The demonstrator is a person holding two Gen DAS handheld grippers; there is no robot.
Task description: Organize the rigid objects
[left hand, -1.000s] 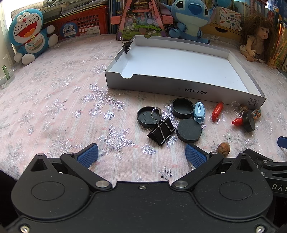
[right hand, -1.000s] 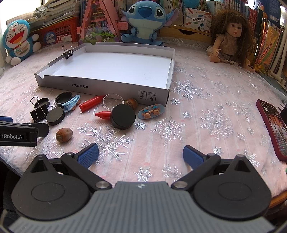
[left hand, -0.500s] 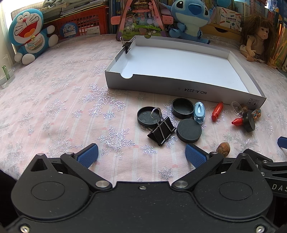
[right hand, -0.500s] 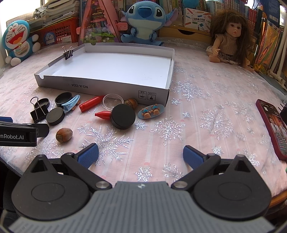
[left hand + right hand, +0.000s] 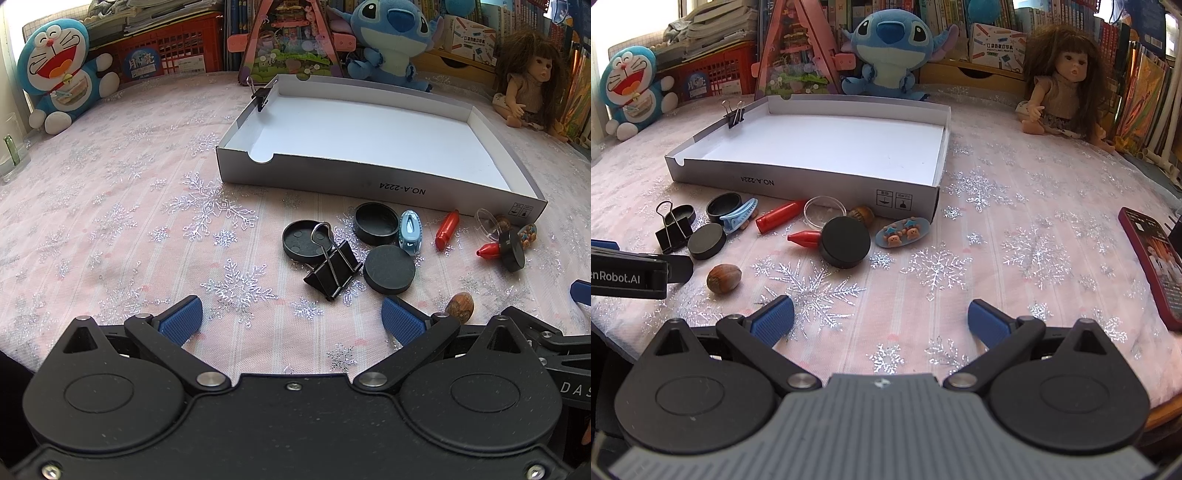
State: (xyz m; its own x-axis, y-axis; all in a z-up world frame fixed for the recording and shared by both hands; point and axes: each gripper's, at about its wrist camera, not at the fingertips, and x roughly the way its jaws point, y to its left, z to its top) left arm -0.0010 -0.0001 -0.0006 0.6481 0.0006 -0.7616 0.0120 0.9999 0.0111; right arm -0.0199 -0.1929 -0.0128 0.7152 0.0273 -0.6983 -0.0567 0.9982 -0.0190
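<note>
Both the left hand-held gripper (image 5: 291, 319) and the right hand-held gripper (image 5: 881, 319) are held released near the tabletop's front edge, since the black metal binder clip (image 5: 333, 271) and its neighbours are still kept outside the shallow white cardboard tray (image 5: 369, 181).

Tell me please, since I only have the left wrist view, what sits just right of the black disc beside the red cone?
Observer: An oval hair clip with two monkey figures lies flat there, near the corner of the box.
Operator: Thank you. Is anything farther right on the table?
Observer: Yes, a red-cased phone lies near the table's right edge.
Operator: And how is the right gripper?
Observer: The right gripper is open, with nothing between its fingers.
</note>
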